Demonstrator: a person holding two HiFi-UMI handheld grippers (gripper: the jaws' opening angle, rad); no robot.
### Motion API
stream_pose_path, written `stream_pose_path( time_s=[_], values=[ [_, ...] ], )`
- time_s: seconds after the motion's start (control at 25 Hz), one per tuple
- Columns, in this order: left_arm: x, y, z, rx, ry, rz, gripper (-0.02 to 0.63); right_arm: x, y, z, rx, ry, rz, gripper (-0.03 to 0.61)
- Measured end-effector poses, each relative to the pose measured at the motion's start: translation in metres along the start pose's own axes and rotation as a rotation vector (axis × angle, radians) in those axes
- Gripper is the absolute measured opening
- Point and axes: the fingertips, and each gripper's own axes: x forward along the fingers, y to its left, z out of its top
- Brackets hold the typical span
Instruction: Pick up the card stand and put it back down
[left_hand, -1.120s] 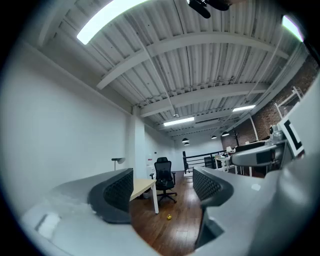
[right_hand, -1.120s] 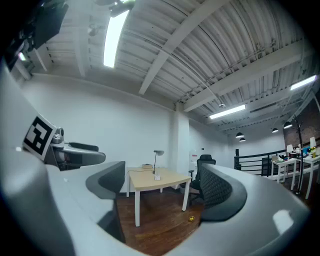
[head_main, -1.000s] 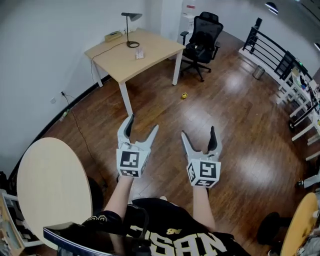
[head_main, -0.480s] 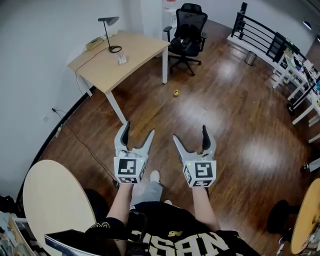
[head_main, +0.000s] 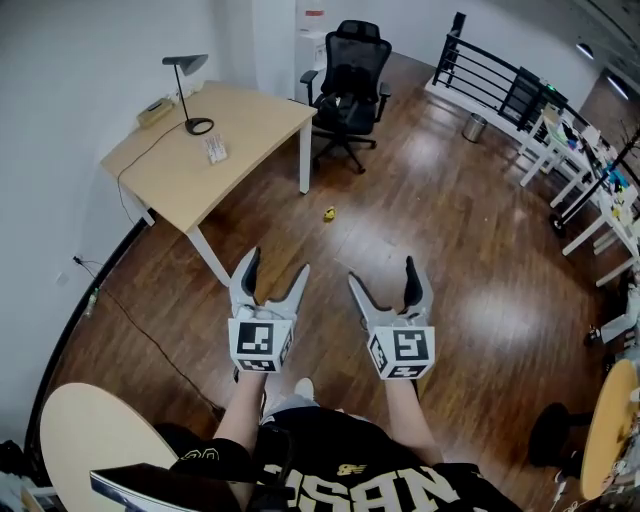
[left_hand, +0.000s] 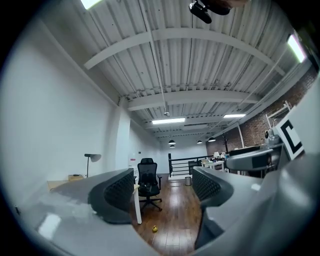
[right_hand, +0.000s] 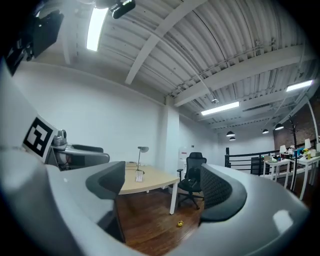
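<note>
Above floor (head_main: 430, 210) | my left gripper (head_main: 276, 265) wide, empty | my right gripper (head_main: 383, 272) wide, empty | card stand (head_main: 216, 150) on far tabletop (head_main: 250, 115)

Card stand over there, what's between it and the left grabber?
In the head view, only bare wooden floor, then the desk edge, lies between the left gripper and the card stand.
</note>
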Motion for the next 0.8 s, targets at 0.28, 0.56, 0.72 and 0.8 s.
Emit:
stream_pose_path(
  time_s=[0.28, 0.56, 0.72, 0.8],
  values=[
    [0.053, 0.022, -0.015, 0.003, 0.021, -0.051, 0.371, 0.058, -0.014, -0.013, 0.014, 0.028, -0.029, 0.465],
    [0.120, 0.036, -0.031, -0.002, 0.035, -0.038, 0.371, 0.123, -0.041, -0.028, 0.021, 0.038, 0.012, 0.465],
    [0.183, 0.041, -0.035, 0.005, 0.022, -0.016, 0.371, 0.174, -0.083, -0.035, 0.022, 0.031, 0.021, 0.465],
    [0.217, 0.041, -0.033, 0.011, 0.020, -0.006, 0.371, 0.201, -0.106, -0.032, 0.022, 0.019, 0.025, 0.465]
  ],
)
